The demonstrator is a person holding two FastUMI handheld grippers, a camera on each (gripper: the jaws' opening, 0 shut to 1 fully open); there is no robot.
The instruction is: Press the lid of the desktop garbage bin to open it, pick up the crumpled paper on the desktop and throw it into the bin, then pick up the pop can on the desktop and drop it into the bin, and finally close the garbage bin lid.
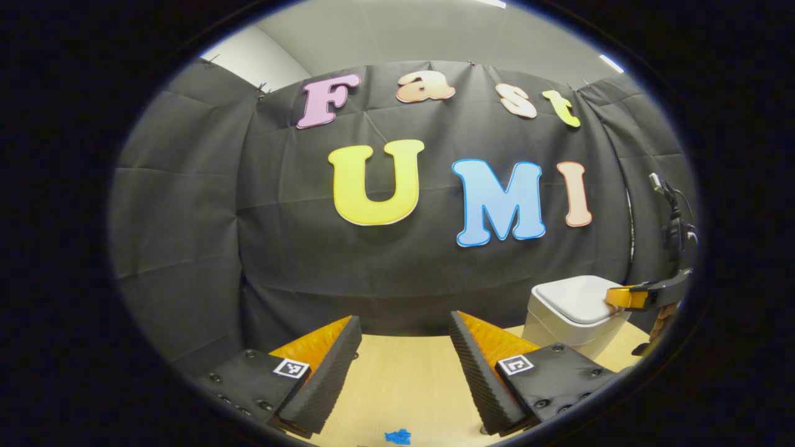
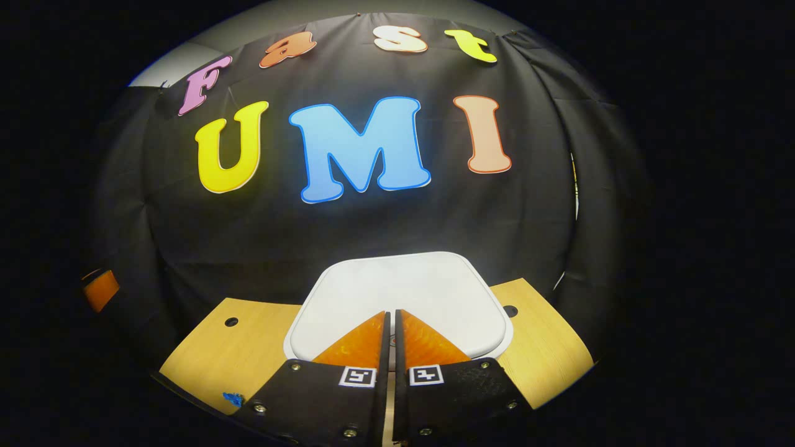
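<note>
My right tongs are pressed together, fingers nearly touching with nothing between them, and their tips sit over the near edge of the bin's white lid. From the left gripper view I see those same tongs reaching in from the right, tips resting on or just above the lid; I cannot tell whether they touch it. The garbage bin stands at the far right of the light wooden worktop, its lid shut and flat. My left tongs are spread wide and empty, hovering over bare worktop well to the left of the bin. A small blue scrap lies just near of them. I judge the press falls to the right tongs: the lid lies directly below and ahead of them, so the move is straight down.
</note>
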